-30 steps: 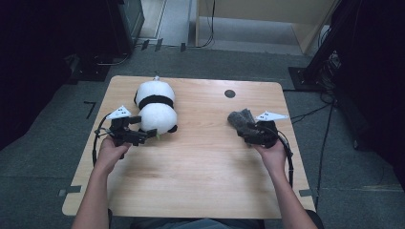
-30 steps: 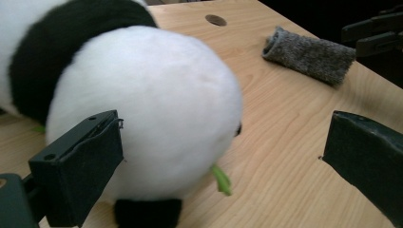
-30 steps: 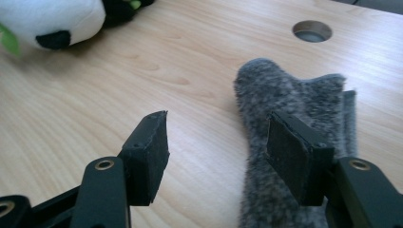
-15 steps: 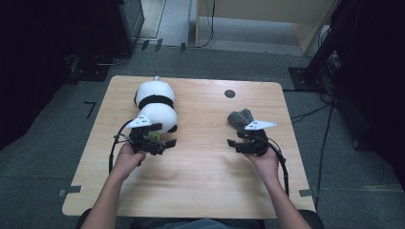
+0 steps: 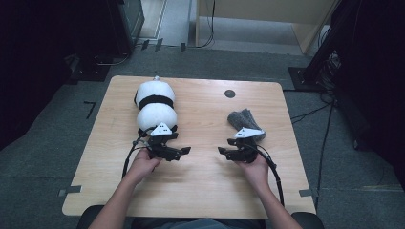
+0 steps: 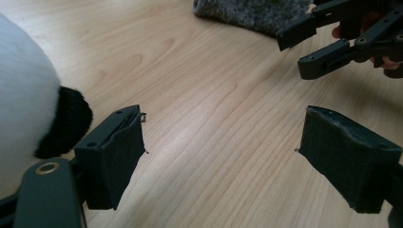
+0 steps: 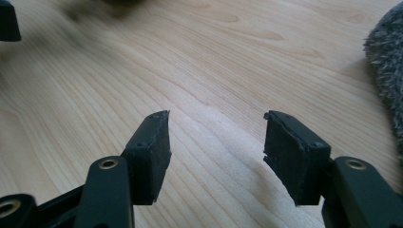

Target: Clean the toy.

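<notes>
Editor: Tabletop from the high view, please. What's in play?

Photographer: Lower centre of the frame, the left gripper (image 5: 184, 151) and right gripper (image 5: 222, 151) point at each other over bare wooden table (image 5: 205, 191), both spread and empty. The white plush toy with a black band (image 5: 155, 107) lies just above the left one. The grey fuzzy cloth (image 5: 243, 119) lies right of centre, just above the right one.

Editor: And the left gripper view?

Photographer: Its jaws have just been closing a little, yet they stand wide with nothing between them. The plush toy (image 6: 23, 95) sits at the left edge and the cloth (image 6: 252, 12) along the top, with the right gripper (image 6: 304, 47) at upper right.

Editor: The right gripper view?

Photographer: The pads are parted over wood grain, and the cloth (image 7: 387, 71) is at the right edge.

Editor: So how should the next pick be done well?

Photographer: My judgement: turn each gripper toward its own item. Keep the jaws wide until soft material sits fully between the pads. Bite deep into the cloth rather than its fringe, and take the toy at its narrow banded waist.
</notes>
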Available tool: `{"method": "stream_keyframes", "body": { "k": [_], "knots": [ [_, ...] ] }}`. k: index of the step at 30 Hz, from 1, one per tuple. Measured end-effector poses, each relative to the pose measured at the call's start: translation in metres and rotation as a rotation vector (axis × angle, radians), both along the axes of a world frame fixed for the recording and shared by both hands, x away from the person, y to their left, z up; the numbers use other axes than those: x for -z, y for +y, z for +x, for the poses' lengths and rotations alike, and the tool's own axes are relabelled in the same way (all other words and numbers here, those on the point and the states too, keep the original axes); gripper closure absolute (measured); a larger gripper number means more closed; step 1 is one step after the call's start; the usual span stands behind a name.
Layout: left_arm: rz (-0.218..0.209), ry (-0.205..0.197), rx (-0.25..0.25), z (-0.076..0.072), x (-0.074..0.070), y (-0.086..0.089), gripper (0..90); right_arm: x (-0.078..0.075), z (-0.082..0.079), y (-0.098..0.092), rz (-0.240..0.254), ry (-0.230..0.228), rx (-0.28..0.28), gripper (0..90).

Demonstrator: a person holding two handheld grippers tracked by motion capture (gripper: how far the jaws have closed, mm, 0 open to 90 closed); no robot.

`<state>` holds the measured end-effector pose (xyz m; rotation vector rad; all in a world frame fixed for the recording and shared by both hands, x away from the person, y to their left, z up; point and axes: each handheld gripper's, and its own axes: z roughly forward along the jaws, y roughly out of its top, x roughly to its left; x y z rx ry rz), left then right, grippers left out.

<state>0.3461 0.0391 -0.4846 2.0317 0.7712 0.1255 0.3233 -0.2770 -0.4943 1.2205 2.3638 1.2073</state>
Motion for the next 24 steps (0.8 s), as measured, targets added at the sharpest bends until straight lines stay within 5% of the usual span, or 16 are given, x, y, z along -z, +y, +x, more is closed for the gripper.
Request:
{"method": "stream_keyframes", "body": {
  "k": [13,19,24],
  "knots": [
    [0.095,0.011,0.009,0.003,0.026,-0.014,14.4,0.022,-0.003,0.013,-0.054,-0.001,0.008,41.2],
    [0.135,0.016,0.02,0.003,0.033,-0.019,14.6,0.027,-0.003,0.018,-0.083,-0.058,0.024,37.5],
    [0.126,0.032,0.015,0.004,0.033,-0.018,14.5,0.028,-0.004,0.02,-0.108,-0.077,0.018,35.2]
  ]
}}
